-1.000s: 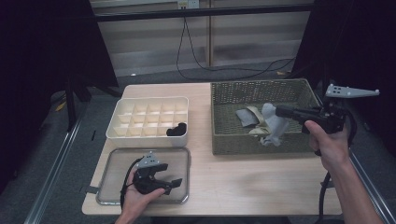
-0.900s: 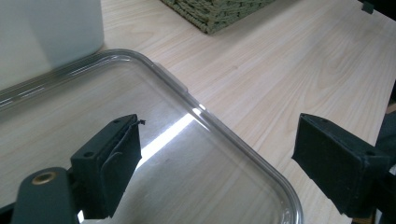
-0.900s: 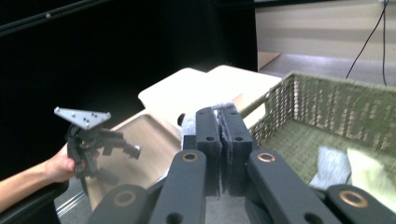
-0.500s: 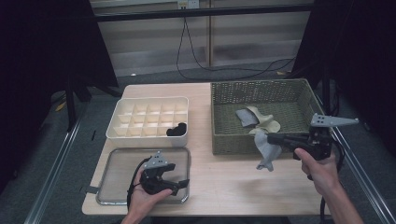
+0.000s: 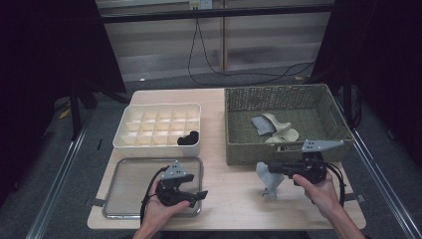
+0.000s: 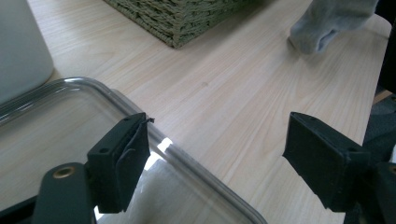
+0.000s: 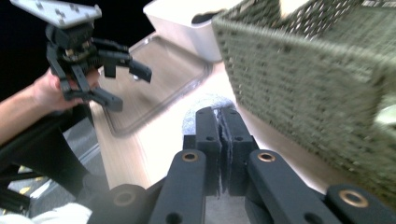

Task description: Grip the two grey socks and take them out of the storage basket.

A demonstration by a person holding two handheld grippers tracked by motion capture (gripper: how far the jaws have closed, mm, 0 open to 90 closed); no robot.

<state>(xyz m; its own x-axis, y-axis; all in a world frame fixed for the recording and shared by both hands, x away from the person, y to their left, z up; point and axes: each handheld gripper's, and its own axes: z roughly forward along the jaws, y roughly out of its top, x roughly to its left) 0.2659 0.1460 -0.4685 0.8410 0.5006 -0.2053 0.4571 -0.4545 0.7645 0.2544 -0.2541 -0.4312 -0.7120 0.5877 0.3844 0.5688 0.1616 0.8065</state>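
A grey sock (image 5: 269,179) hangs from my right gripper (image 5: 266,170), whose jaws are shut on its top; its toe touches the table in front of the wicker basket (image 5: 278,149). In the right gripper view the sock (image 7: 205,105) bulges just beyond the closed right gripper (image 7: 220,122). My left gripper (image 5: 199,194) hovers over the right rim of the metal tray (image 5: 129,184), open; its jaws have just been closing a little with nothing between them. In the left gripper view the left gripper (image 6: 217,158) spans the tray's rim (image 6: 205,183), and the sock (image 6: 327,23) is far off.
The basket holds a few more pale socks (image 5: 273,127). A white compartment box (image 5: 159,124) behind the tray has a dark rolled item (image 5: 188,138) in one front cell. Bare wood (image 5: 229,194) lies between the tray and the sock.
My right gripper has come down and toward the person, carrying the sock from over the basket to the table in front of it. The left gripper has shifted slightly right over the tray's edge.
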